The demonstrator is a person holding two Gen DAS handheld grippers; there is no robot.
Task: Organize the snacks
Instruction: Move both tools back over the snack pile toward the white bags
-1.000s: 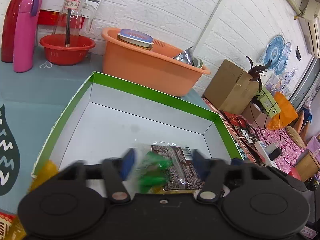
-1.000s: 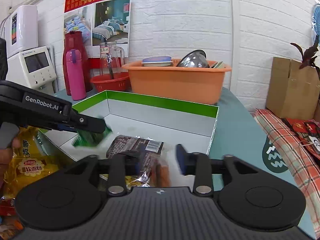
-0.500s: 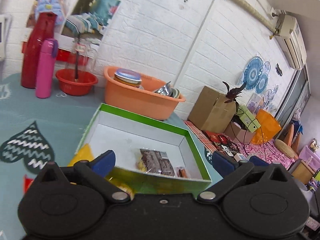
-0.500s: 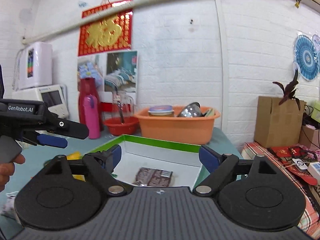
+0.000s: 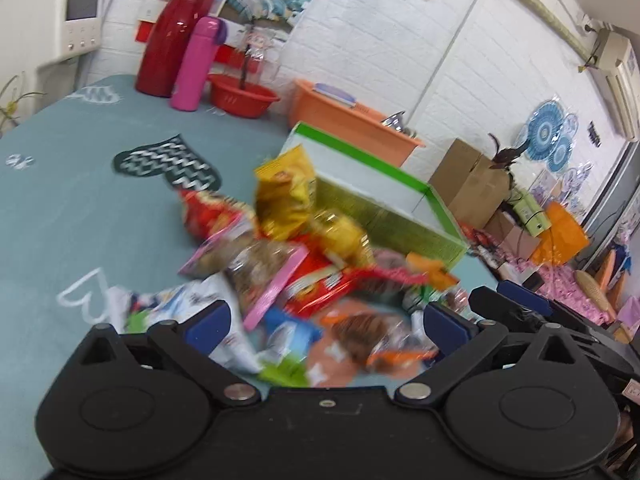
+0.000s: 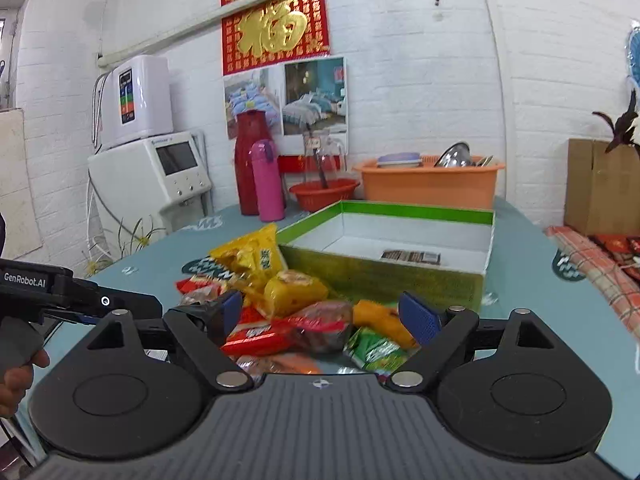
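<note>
The sorting is barely begun. The green-rimmed box point(image 6: 400, 280) stands on the teal tabletop point(image 6: 532, 320) and holds only one dark snack packet point(image 6: 410, 257), lying flat against its far right inner floor; the rest of the box floor that shows is bare. Nearly everything else is still outside: the snack pile point(image 6: 304, 320) lies heaped on the tabletop just in front of the box's near wall, at about 7 o'clock from the box in the right wrist view. In it are a yellow bag point(image 6: 252, 258) leaning at the box's near-left corner, a red packet point(image 6: 260, 334), a green packet point(image 6: 376, 350) and several others, too blurred in the left wrist view to tell apart. So by my reading one item is put away and the bulk of the job remains.

The right claw point(image 6: 322, 314) is spread as wide as it goes, its blue pads standing either side of the pile, nothing pinched and no pad pressing on a packet. The left claw point(image 5: 320, 322) is likewise spread wide and empty, hovering over the near edge of the pile at 6 o'clock in its own view; whether its pads brush any wrapper I cannot tell through the blur.
</note>
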